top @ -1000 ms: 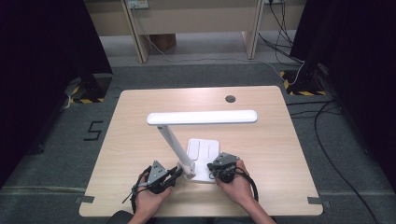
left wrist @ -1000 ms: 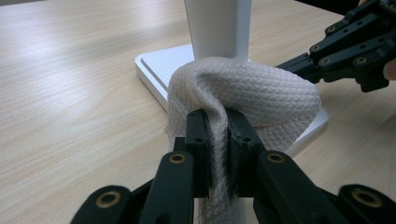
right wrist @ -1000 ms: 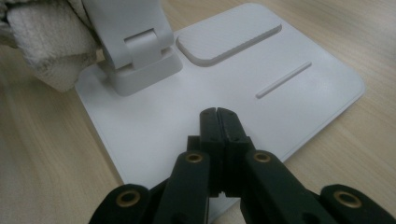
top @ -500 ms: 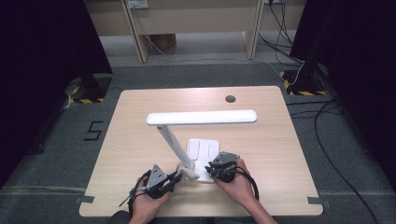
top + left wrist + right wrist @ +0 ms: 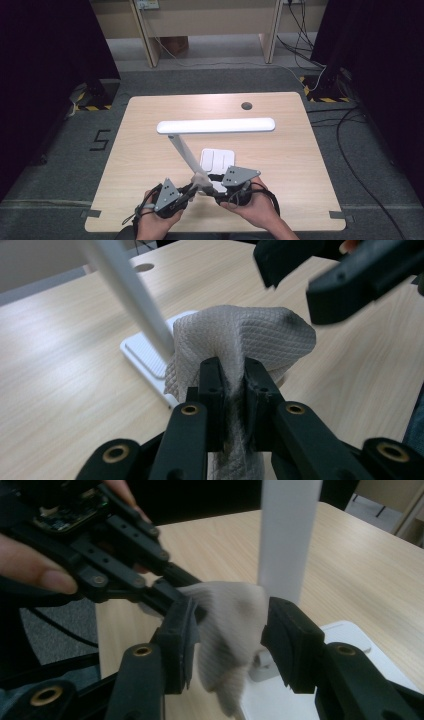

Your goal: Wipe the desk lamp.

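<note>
A grey-white cloth [image 5: 240, 340] is pinched by the left gripper [image 5: 232, 375], whose jaws are closed tight on a gathered fold of it; the rest of the fabric bulges out in front of the jaws. In the high view the cloth [image 5: 199, 181] is seen just at the foot of the desk lamp [image 5: 215, 126], beside the point where the lamp's slanted stem [image 5: 183, 152] meets its flat white base [image 5: 216, 161]. The left gripper [image 5: 186, 192] is held low and close to the stem, apparently so that the cloth can be brought against the stem or base for wiping.

The right gripper [image 5: 230, 625] is placed on the other side of the stem, facing the left one. Its jaws have just been opening and now stand wide; the loose end of the cloth [image 5: 227, 630] hangs between them, but no pad is pressed on it, so the cloth is judged to be released by this gripper and carried by the left alone. In the high view the right gripper [image 5: 227, 186] is seen over the near edge of the base, with the person's hands coming in from the near edge of the wooden table [image 5: 310, 190].

The lamp's long head [image 5: 216, 125] is left level above the base, well clear of both grippers. A dark smudge is visible on the cloth, which suggests it is serving as a dusting rag.
</note>
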